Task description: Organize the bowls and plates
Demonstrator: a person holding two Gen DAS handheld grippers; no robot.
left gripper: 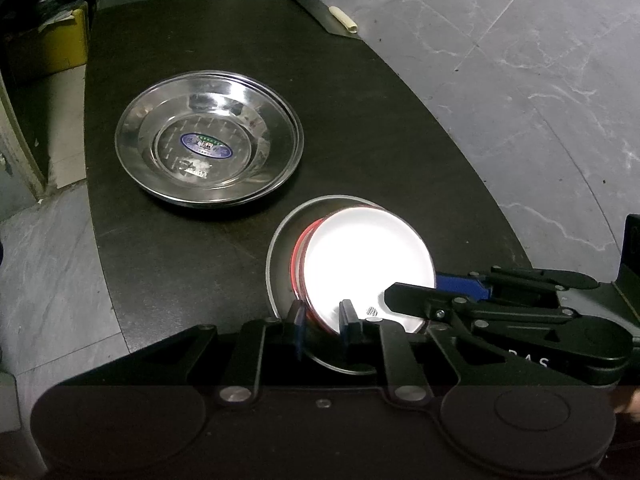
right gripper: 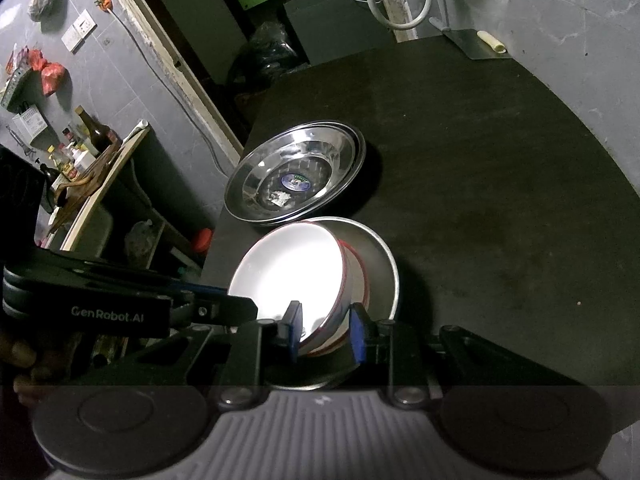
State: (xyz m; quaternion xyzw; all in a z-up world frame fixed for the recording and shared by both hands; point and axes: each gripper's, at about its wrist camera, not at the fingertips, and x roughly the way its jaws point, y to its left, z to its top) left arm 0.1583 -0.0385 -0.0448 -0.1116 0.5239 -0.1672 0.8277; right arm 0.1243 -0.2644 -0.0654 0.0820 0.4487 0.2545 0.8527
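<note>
Two nested white bowls (left gripper: 360,256) with red rims sit tilted in a shallow steel dish (left gripper: 276,264) on the black table (left gripper: 360,100). My left gripper (left gripper: 323,320) is shut on their near rim, one pad outside and one inside. From the right, my right gripper (left gripper: 420,292) reaches onto the same bowls. In the right wrist view it (right gripper: 326,328) is shut on the white bowls' (right gripper: 292,264) wall, while the left gripper (right gripper: 236,298) comes in from the left; the steel dish (right gripper: 380,264) lies beneath. A stack of steel plates (left gripper: 208,148) (right gripper: 296,172) rests beyond.
A cleaver (left gripper: 320,12) (right gripper: 472,40) with a pale handle lies at the table's far edge. Grey tiled floor (left gripper: 540,80) surrounds the table. A yellow box (left gripper: 60,40) stands at the left. A shelf with bottles (right gripper: 80,148) is beside the table.
</note>
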